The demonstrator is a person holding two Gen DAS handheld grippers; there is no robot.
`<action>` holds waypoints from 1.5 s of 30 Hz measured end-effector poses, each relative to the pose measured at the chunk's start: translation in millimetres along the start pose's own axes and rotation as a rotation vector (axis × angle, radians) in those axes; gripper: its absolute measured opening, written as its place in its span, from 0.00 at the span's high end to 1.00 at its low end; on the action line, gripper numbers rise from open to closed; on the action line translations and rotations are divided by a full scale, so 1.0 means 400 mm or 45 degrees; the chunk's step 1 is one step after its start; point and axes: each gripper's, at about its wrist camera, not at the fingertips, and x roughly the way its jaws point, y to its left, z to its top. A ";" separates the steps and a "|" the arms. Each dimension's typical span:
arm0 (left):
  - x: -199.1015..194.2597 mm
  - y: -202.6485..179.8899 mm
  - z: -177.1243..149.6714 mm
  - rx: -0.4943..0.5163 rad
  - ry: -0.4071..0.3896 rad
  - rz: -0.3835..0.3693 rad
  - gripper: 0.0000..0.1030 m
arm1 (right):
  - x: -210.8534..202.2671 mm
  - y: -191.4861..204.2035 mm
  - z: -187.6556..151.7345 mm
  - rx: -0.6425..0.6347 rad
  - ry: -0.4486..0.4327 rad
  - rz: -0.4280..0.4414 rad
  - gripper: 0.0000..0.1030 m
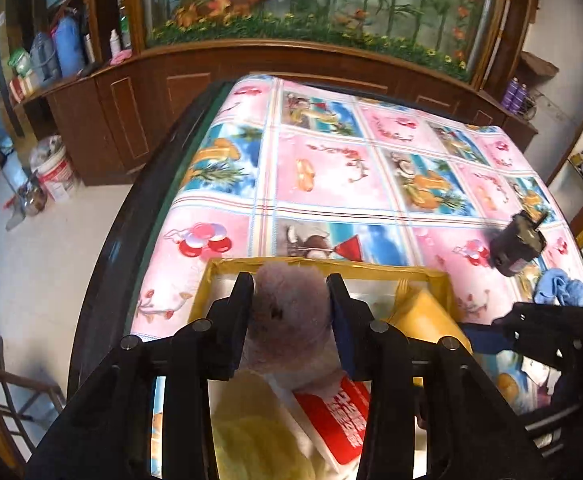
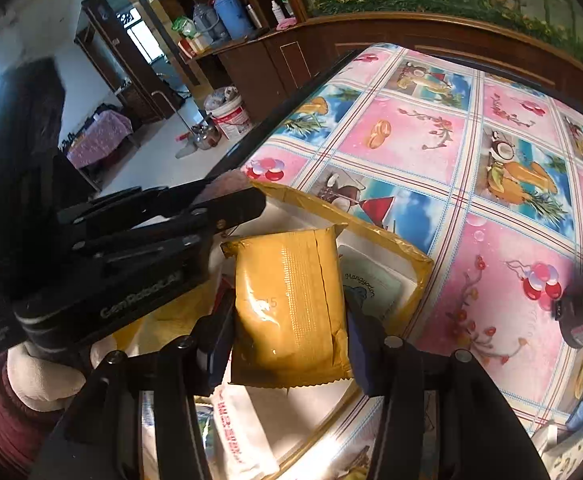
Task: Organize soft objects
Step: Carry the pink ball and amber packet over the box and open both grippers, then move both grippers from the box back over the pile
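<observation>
Plush toy [image 1: 289, 312] between left fingers [image 1: 242, 300]; yellow packet [image 2: 291, 312] between right fingers [image 2: 361, 344].

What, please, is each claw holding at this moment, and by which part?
The left claw grips a pinkish plush toy by its sides; the right claw grips a yellow packet by its side edges.

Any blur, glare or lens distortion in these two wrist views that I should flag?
Left wrist view: strong fisheye bending of the table edge, and the small dark object on the cloth is motion-smeared. Right wrist view: dark vignette corners, glare on the yellow packet, and a blown-out window top left.
</observation>
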 end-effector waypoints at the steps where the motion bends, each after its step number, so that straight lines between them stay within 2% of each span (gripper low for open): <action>1: 0.004 0.009 0.000 -0.024 0.004 0.005 0.60 | 0.005 0.000 0.000 -0.016 -0.008 -0.019 0.50; 3: 0.011 0.027 0.004 -0.069 0.005 -0.007 0.46 | 0.007 0.012 -0.001 -0.048 -0.036 -0.054 0.50; 4: 0.009 0.034 0.007 -0.085 -0.001 -0.014 0.44 | 0.011 0.015 -0.003 -0.054 -0.044 -0.059 0.44; 6: 0.003 0.044 0.008 -0.107 -0.010 -0.025 0.44 | 0.019 0.014 0.001 -0.040 -0.039 -0.029 0.35; 10: -0.046 0.056 0.004 -0.148 -0.021 -0.004 0.44 | -0.005 0.003 0.004 -0.001 -0.062 0.010 0.34; 15: -0.178 0.013 -0.020 -0.144 -0.120 -0.053 0.44 | -0.115 -0.013 -0.009 0.042 -0.170 0.034 0.34; 18: -0.261 -0.036 -0.046 -0.143 -0.168 -0.027 0.44 | -0.207 -0.029 -0.037 0.067 -0.249 0.043 0.34; 20: -0.315 -0.068 -0.068 -0.152 -0.195 -0.044 0.43 | -0.274 -0.048 -0.071 0.082 -0.294 0.032 0.34; 23: -0.378 -0.124 -0.110 -0.176 -0.224 -0.157 0.26 | -0.373 -0.097 -0.135 0.109 -0.354 -0.030 0.34; 28: -0.381 -0.236 -0.179 -0.211 -0.126 -0.461 0.25 | -0.485 -0.228 -0.258 0.208 -0.381 -0.195 0.31; 30: -0.351 -0.293 -0.210 -0.203 -0.063 -0.519 0.25 | -0.506 -0.278 -0.310 0.263 -0.363 -0.248 0.31; 34: -0.277 -0.376 -0.270 -0.208 0.070 -0.580 0.25 | -0.548 -0.348 -0.387 0.351 -0.365 -0.283 0.31; 36: -0.251 -0.401 -0.295 -0.222 0.113 -0.592 0.25 | -0.555 -0.373 -0.408 0.378 -0.357 -0.298 0.31; 39: -0.231 -0.421 -0.316 -0.216 0.133 -0.567 0.25 | -0.549 -0.391 -0.417 0.390 -0.331 -0.261 0.31; 45: -0.273 -0.410 -0.329 -0.149 0.032 -0.412 0.25 | -0.435 -0.409 -0.349 0.366 -0.200 -0.179 0.31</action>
